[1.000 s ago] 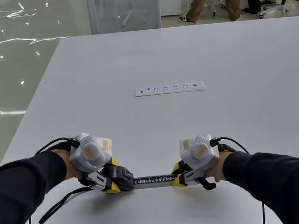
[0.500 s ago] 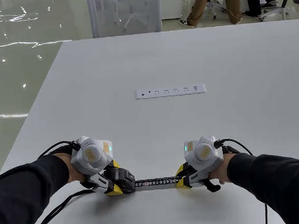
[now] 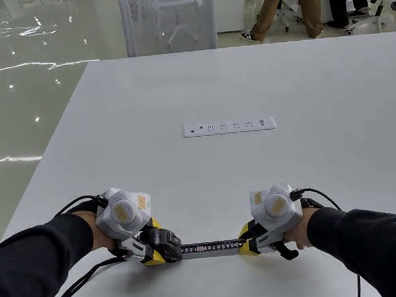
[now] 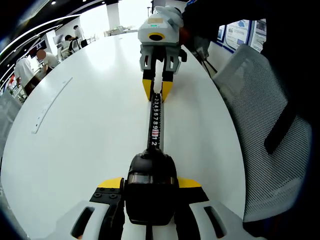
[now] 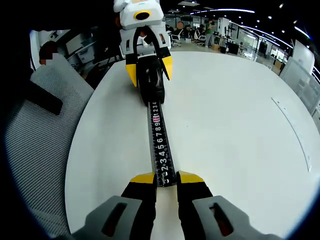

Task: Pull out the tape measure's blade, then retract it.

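The black tape measure case [image 3: 164,244] rests near the table's front edge, and my left gripper [image 3: 150,250] is shut on it; the case [image 4: 150,187] sits between the yellow-tipped fingers. A short length of black blade [image 3: 211,247] with white numbers runs right from the case to my right gripper [image 3: 245,244], which is shut on the blade's end. In the right gripper view the blade [image 5: 159,147] stretches from my fingertips [image 5: 145,179] to the case [image 5: 150,80]. The blade [image 4: 154,122] lies just above the white table [image 3: 247,80].
A white power strip [image 3: 229,127] lies flat at mid table, well beyond both grippers. A black cable [image 3: 79,283] trails off the left gripper toward the front edge. Chairs and people's legs [image 3: 297,9] stand past the far edge. A mesh chair back [image 5: 35,145] is close behind.
The grippers have drawn slightly further apart, so a bit more blade shows between case and right gripper. The head camera tilted, shifting the whole scene down.
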`<state>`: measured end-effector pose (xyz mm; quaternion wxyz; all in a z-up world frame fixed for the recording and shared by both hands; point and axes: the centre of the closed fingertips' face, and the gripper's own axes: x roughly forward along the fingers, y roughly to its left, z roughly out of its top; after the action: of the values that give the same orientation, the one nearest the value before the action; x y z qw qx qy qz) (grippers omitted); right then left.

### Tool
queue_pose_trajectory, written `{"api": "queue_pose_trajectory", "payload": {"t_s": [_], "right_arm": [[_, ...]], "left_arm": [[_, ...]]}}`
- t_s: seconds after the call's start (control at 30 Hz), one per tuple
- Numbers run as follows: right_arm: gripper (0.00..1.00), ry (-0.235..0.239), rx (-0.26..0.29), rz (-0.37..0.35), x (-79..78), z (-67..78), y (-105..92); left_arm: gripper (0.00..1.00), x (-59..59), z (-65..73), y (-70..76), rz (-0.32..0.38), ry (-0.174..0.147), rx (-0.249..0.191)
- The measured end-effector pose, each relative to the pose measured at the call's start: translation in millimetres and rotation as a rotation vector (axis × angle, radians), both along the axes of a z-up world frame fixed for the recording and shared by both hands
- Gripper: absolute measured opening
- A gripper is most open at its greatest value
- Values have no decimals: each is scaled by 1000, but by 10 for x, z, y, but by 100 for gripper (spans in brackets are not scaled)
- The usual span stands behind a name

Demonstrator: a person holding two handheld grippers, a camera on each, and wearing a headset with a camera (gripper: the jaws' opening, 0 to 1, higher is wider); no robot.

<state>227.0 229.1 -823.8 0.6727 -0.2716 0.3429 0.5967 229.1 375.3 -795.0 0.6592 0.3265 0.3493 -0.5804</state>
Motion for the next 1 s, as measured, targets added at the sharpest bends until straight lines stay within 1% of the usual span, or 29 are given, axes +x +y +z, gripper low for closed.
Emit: {"api": "queue_pose_trajectory", "payload": {"t_s": [0.23,0.47,0.57,0.67,0.7,0.77,0.9,1.0], "right_arm": [[12,3,-3,-11,3,12,-107],[12,5,-2,-17,-40,40,-220],[12,0,-6,-14,-29,22,-242],[12,-6,-9,-16,-25,30,-297],[12,-7,-11,-21,-6,27,-326],[12,-6,-16,-27,14,22,-378],[12,-6,-31,-25,11,10,-457],[12,-6,-40,-27,25,-2,-510]], "left_arm": [[34,-6,-2,5,5,6,0],[35,-6,-5,-3,3,2,2],[35,-5,-4,6,1,2,3],[35,-2,-9,16,-3,-5,5],[35,3,-14,24,-5,-10,8],[35,0,-11,22,8,-5,4],[34,2,-12,25,4,-12,3],[34,-3,-15,24,0,-10,5]]}}
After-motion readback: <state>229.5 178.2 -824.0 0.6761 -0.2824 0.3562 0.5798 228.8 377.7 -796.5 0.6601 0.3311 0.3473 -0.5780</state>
